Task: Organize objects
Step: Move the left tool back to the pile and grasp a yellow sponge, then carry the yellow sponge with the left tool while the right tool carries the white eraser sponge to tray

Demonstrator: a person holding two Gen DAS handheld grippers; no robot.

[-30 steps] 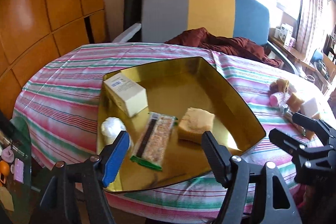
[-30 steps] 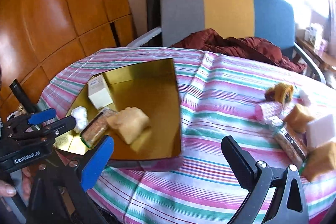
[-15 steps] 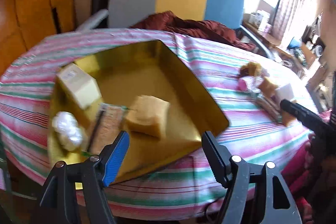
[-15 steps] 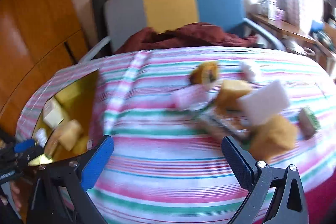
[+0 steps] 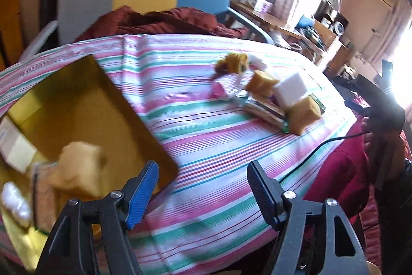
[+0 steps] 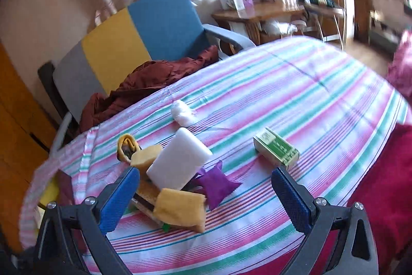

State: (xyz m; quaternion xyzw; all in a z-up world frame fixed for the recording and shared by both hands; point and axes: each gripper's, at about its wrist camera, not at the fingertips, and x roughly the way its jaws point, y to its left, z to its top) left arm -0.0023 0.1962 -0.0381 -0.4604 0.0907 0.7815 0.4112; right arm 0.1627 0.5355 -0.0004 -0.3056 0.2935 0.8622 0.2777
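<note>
A gold tray (image 5: 85, 105) lies at the left of the striped tablecloth (image 5: 206, 141). It holds a tan sponge (image 5: 77, 169), a white box (image 5: 15, 146), a snack bar (image 5: 41, 187) and a white wad (image 5: 14, 200). My left gripper (image 5: 203, 187) is open over bare cloth beside the tray's corner. To the right lies a pile with a white foam block (image 6: 180, 161), yellow sponges (image 6: 180, 208), a purple pouch (image 6: 216, 184) and a snack bar (image 6: 146, 200). My right gripper (image 6: 206, 195) hangs open just in front of this pile. A green box (image 6: 276, 148) and a white wad (image 6: 182, 112) lie apart.
A chair (image 6: 144, 38) with a grey, yellow and blue back stands behind the table, with a maroon cloth (image 6: 154, 79) heaped on it. A wooden side table (image 6: 260, 12) with clutter is at the back right. A red garment (image 6: 386, 192) borders the table's near right edge.
Both views have swung to the right. The left one went from above the tray to its right corner, the right one from the tray side to the pile. Both grippers stayed open.
</note>
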